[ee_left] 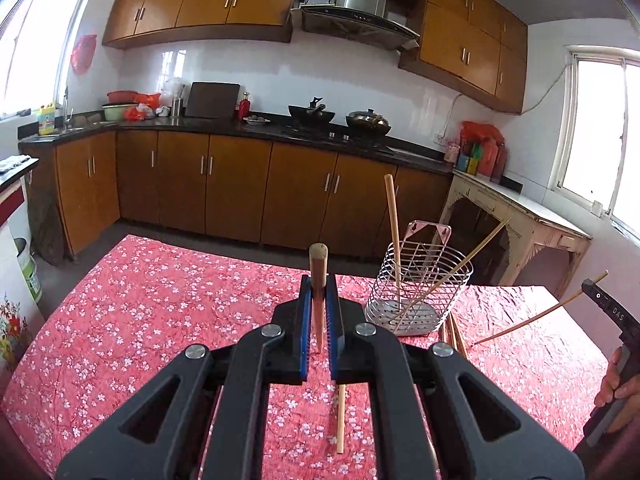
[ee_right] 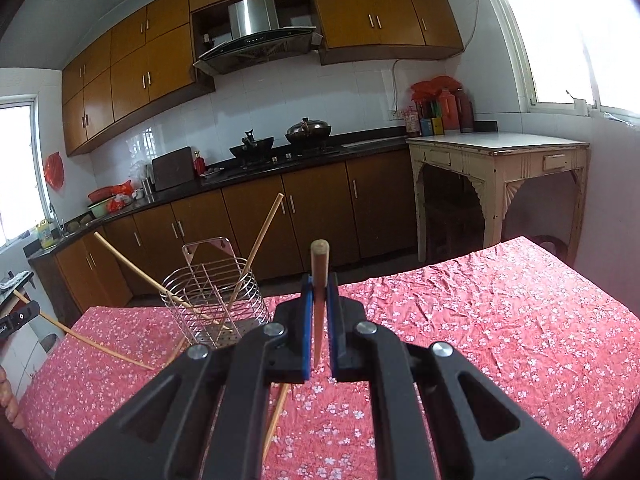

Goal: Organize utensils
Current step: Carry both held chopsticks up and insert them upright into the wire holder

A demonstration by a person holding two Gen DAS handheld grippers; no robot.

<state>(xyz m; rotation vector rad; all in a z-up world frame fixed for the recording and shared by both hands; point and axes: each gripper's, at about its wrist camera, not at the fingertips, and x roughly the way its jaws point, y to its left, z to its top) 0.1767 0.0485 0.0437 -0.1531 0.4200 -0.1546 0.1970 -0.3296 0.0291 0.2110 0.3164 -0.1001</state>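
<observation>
My left gripper is shut on a wooden chopstick that points forward above the table. My right gripper is shut on another wooden chopstick. A wire utensil basket stands on the table, right of the left gripper; it also shows left of the right gripper. Two chopsticks lean inside it. A loose chopstick lies on the cloth under the left gripper; others lie beside the basket. The right gripper shows at the right edge of the left wrist view, its chopstick slanting down.
The table has a red floral cloth. Behind it run brown kitchen cabinets with a counter, stove and pots. A cream side table stands at the right wall. A loose chopstick lies under the right gripper.
</observation>
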